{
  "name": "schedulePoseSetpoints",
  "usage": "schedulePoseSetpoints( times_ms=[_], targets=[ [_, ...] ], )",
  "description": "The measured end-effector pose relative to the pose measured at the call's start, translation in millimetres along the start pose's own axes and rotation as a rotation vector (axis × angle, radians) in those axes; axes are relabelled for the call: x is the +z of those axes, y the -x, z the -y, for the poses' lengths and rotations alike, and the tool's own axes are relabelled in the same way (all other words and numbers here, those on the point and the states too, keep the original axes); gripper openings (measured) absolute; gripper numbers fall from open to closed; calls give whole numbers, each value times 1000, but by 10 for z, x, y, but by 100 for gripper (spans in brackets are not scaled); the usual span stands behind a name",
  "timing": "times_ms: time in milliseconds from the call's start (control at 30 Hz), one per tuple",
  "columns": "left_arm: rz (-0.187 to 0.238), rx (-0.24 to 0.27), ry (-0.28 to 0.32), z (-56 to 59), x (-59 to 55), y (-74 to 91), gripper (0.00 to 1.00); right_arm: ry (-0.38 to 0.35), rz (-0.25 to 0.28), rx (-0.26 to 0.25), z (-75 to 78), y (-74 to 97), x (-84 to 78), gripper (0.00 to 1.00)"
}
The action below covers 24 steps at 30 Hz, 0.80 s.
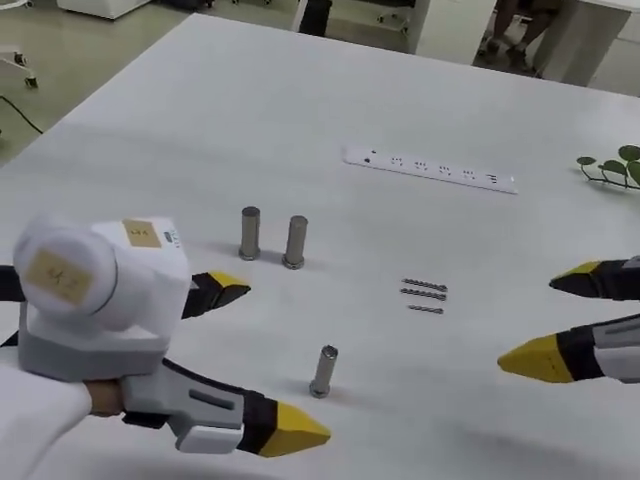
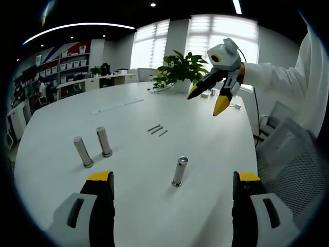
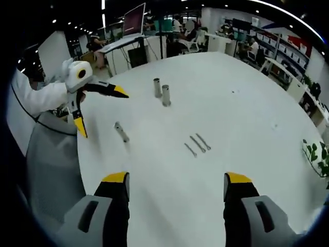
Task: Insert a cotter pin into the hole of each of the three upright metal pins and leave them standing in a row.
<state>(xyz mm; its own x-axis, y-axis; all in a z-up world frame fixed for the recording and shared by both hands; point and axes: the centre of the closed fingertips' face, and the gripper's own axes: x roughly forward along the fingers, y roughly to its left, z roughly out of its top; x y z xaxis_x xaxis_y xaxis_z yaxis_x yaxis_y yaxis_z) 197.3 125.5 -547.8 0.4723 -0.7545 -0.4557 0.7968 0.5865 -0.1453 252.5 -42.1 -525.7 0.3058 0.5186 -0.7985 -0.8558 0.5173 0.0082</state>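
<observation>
On the white table [image 1: 300, 120], two grey metal cylinder pins [image 1: 295, 242] stand side by side, a third pin [image 1: 324, 370] stands nearer, and three thin cotter pins [image 1: 424, 293] lie apart to their right. The yellow-tipped left gripper [image 1: 285, 361] and right gripper [image 1: 528, 320] hover wide open, empty.

On the counter [image 1: 300, 120], in the head view, one metal pin [image 1: 250, 233] stands just left of a second pin [image 1: 295, 242], left of centre; a third pin [image 1: 324, 370] stands apart at lower centre; three cotter pins [image 1: 424, 296] lie side by side right of centre; a power strip [image 1: 430, 169] lies behind them, upper right.
</observation>
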Motion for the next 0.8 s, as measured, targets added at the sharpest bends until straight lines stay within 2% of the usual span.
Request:
schedulePoseSetpoints(
  times_ms=[67, 167, 333, 500, 667, 800],
  targets=[
    [3, -3, 8, 8, 6, 6, 95, 6, -6, 41, -10, -101, 35, 71],
    [2, -7, 11, 25, 9, 19, 94, 50, -15, 60, 15, -208, 82, 69],
    [4, -13, 21, 53, 10, 27, 94, 99, -61, 102, 61, -385, 110, 64],
    [2, -15, 29, 61, 1, 22, 93, 154, -109, 162, 51, -540, 67, 56],
    [8, -17, 36, 64, 14, 31, 93, 179, -164, 210, 41, -665, -28, 48],
    [5, -5, 39, 51, 4, 30, 93, 208, -178, 228, 44, -761, -52, 42]
  ],
)
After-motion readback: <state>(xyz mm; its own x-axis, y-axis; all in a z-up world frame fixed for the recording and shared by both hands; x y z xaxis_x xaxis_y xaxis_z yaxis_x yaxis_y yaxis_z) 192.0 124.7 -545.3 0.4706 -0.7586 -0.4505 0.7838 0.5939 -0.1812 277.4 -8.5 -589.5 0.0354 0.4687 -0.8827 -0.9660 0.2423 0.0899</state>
